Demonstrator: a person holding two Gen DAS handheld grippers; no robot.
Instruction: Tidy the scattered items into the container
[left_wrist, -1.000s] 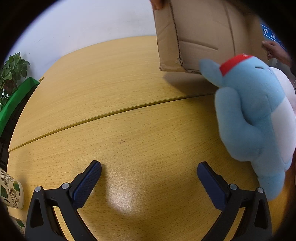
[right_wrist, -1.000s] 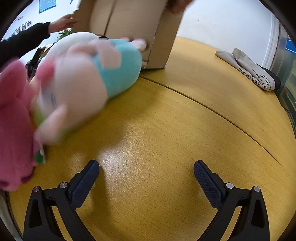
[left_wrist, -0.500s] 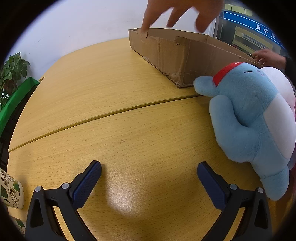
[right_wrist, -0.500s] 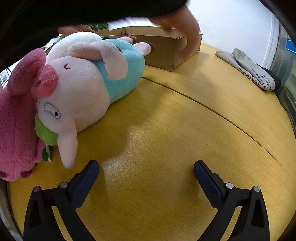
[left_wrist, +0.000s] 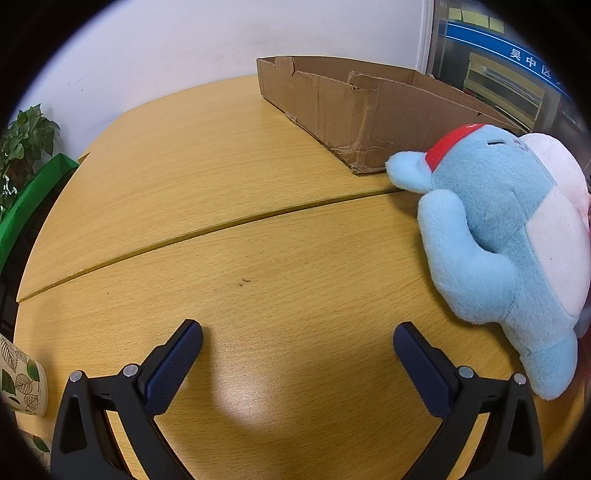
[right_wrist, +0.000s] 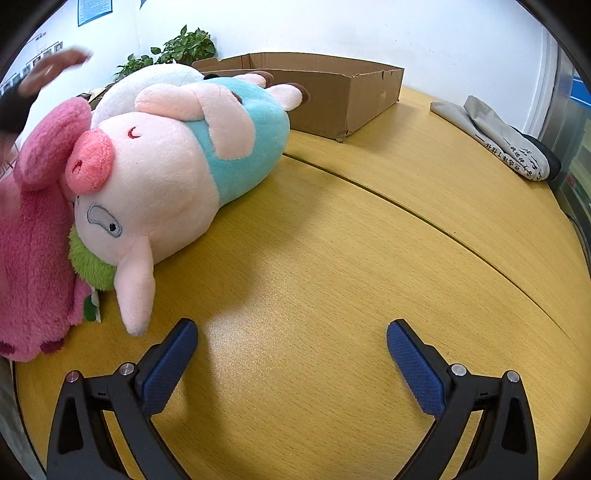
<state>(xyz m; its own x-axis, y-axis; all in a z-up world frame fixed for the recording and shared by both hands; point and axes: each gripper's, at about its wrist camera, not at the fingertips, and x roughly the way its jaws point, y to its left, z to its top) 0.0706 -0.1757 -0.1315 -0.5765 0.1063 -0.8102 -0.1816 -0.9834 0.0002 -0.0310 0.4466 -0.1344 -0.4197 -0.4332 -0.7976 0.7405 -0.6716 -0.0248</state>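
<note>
Both your left gripper and right gripper hover with jaws spread wide and empty over the worktop; the pig plush lies beside the cardboard box; close on its soft belly, then lift clear over the box wall.

Counted on the wooden table, across both views:

Cardboard box: one, at the far side, open-topped.

Plush toys: four. One blue toy with red band, near right in the left wrist view. One pink pig in turquoise, one deep pink plush and one white plush, all at left in the right wrist view.

Folded grey cloth: one, far right.

Potted plants: at least two clumps, far left; exact number unclear.

Leaf-patterned cup: one, near left.

Grippers: two, left gripper and right gripper, each with two blue pads spread apart, nothing between.

Blurred hand: one, far left.
</note>
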